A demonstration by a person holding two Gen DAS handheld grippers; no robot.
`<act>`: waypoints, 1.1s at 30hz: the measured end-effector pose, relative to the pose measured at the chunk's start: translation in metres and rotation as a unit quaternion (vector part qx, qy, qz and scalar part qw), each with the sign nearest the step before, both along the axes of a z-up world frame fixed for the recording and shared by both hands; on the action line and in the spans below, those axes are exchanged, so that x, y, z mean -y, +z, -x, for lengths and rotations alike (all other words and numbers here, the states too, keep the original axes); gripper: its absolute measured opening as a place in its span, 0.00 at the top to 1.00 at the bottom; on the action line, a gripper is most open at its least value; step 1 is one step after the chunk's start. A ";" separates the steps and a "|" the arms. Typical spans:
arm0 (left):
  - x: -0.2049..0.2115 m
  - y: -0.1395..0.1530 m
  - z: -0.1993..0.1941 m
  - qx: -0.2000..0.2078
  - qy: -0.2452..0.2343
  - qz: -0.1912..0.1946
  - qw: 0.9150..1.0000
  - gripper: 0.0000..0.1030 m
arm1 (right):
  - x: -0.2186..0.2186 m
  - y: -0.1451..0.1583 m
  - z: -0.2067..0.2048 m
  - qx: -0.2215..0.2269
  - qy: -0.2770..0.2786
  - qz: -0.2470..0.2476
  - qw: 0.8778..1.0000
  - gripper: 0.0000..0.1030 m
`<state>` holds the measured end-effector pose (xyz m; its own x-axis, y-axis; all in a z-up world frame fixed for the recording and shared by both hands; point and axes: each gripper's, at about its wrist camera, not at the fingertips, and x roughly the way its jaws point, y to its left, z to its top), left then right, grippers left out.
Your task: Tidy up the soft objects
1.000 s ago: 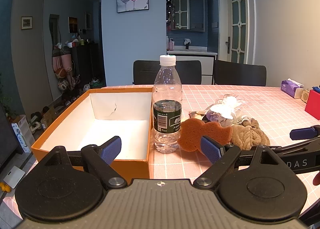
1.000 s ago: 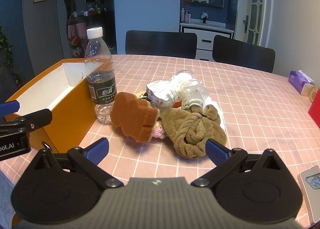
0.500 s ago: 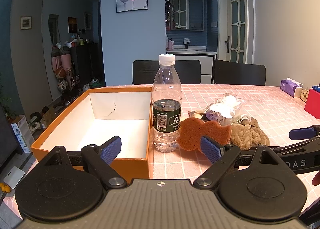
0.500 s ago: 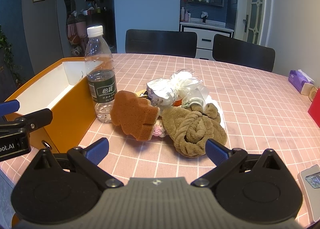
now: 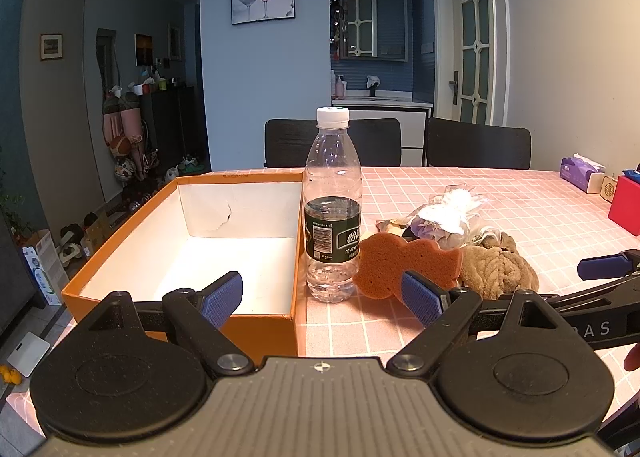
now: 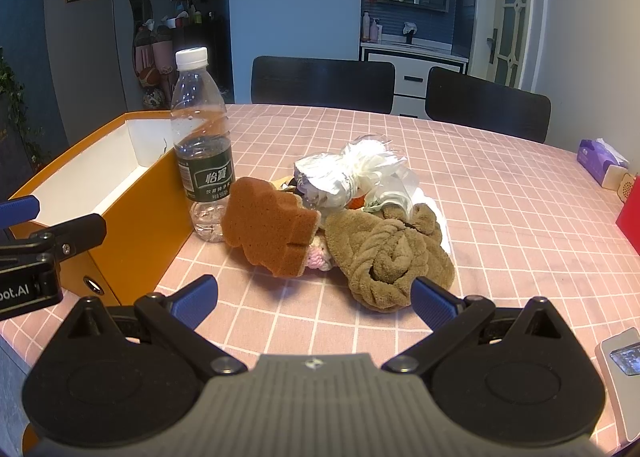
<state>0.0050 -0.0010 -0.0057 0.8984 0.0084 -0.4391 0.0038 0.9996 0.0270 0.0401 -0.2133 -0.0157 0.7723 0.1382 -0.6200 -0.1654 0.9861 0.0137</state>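
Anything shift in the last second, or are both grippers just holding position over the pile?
Almost nothing. The right gripper has eased slightly toward the pile; the left gripper has barely drifted. Both stay open and empty. The sponge, brown towel, bottle and orange box lie where they were; nothing has gone into the box.
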 end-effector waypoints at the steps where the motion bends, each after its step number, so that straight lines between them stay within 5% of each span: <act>1: 0.000 0.000 0.000 0.000 0.000 0.000 1.000 0.00 | 0.000 0.000 0.000 0.000 0.000 0.000 1.000 0.02; 15: 0.009 -0.008 -0.014 -0.020 -0.015 0.004 1.000 0.01 | 0.016 -0.011 -0.009 0.021 -0.001 -0.025 0.999 0.02; 19: 0.012 -0.010 -0.024 -0.025 -0.046 0.034 0.998 0.16 | 0.026 -0.020 -0.014 0.054 0.015 -0.027 0.998 0.02; 26: 0.039 -0.020 -0.045 -0.036 -0.125 0.056 0.990 0.31 | 0.034 -0.041 -0.039 0.041 0.034 0.012 0.999 0.03; 33: 0.056 -0.038 -0.080 -0.055 -0.129 0.083 0.987 0.14 | 0.052 -0.068 -0.071 0.025 0.013 0.032 0.999 0.03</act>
